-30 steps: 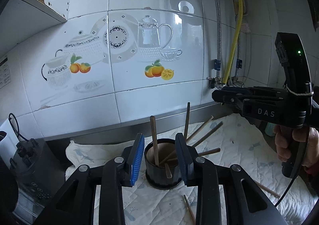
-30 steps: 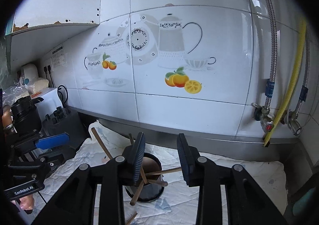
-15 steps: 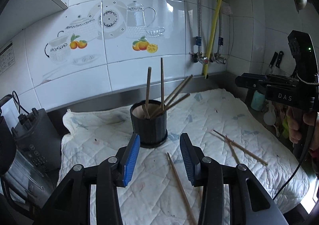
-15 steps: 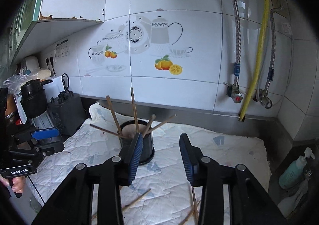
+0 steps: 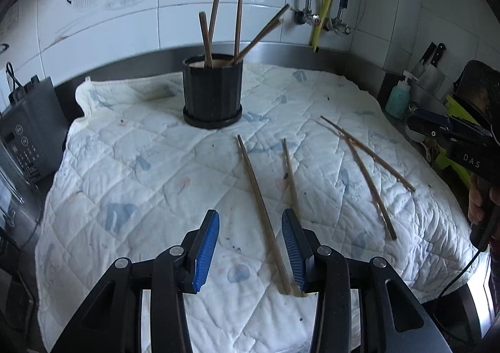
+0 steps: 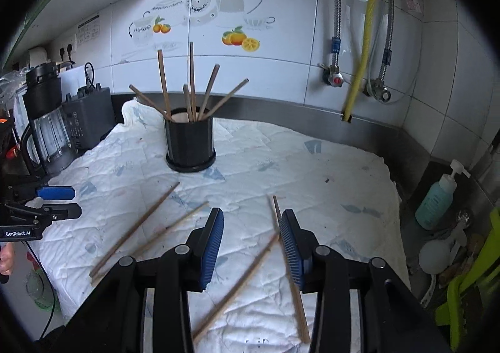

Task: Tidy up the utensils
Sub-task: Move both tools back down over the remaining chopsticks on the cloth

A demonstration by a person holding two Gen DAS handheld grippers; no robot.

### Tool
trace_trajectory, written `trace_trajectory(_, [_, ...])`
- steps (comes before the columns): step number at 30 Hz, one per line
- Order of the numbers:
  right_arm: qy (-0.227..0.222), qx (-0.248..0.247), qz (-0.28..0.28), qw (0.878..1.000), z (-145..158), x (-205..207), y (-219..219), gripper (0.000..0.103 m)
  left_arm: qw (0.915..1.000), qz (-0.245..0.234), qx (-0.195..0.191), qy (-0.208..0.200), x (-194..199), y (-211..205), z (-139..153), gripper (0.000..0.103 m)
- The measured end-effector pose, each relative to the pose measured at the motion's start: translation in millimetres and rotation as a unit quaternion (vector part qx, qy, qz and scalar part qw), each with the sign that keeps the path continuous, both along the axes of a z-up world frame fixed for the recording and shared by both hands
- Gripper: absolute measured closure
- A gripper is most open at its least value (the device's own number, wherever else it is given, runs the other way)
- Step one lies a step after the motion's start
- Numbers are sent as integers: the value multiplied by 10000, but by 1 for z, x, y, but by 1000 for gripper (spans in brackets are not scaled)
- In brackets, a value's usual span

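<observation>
Reaching for loose chopsticks (image 5: 261, 196) left on the quilted cloth (image 5: 140, 171) in front of the black holder (image 5: 213, 93), both the left gripper (image 5: 250, 246) and right gripper (image 6: 251, 243) are held partly open and seemingly empty, so a pinch is needed next.

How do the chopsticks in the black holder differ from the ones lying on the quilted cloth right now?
The chopsticks in the holder stand upright or lean outward, fanned apart; the chopsticks on the cloth lie flat. The first group is gathered in the black holder; the loose ones are scattered, four in all, two of them crossing near the right side. Both groups look like the same plain brown wooden sticks.
</observation>
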State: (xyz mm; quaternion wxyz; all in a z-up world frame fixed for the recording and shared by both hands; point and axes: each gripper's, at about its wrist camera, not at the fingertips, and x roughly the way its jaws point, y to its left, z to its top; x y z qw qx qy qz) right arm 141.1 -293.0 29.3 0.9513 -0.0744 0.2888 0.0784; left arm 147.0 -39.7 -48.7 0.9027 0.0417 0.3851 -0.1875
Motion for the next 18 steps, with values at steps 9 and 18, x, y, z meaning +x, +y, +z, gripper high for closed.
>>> trace_trajectory(9, [320,-108,-401,9986,-37,-25,-19,61,9994,-67,112,324,-10,-11,-42,59])
trace_trajectory(18, [543,149,-860,9947,-57,-35,-47,61,9990,-28,85,436,-5,-21,-57,67])
